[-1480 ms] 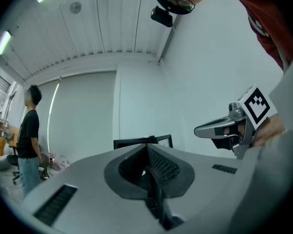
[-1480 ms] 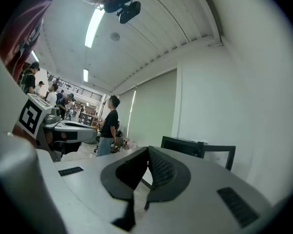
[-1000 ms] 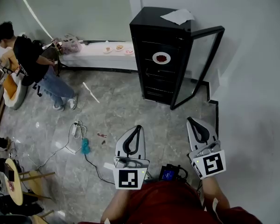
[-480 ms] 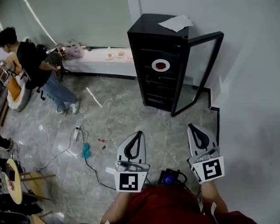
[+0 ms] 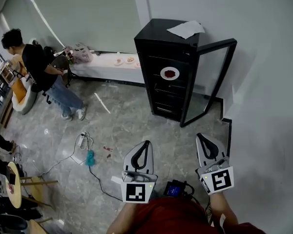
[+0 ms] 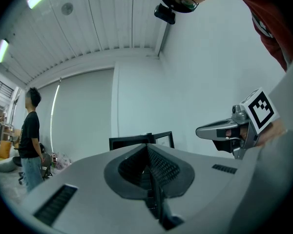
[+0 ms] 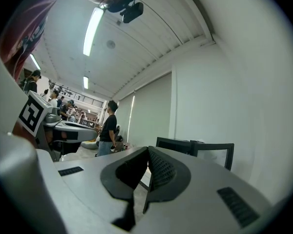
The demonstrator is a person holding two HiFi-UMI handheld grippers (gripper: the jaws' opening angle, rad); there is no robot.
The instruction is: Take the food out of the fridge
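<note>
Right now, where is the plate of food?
In the head view, the plate sits on an upper shelf inside the black fridge, right of centre at the top, below the sheet of paper and left of the open door.

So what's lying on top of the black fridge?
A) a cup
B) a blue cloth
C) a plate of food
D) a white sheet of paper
D: a white sheet of paper lies on the flat top of the fridge, while the plate with red food sits inside on a shelf, behind the open door.
</note>
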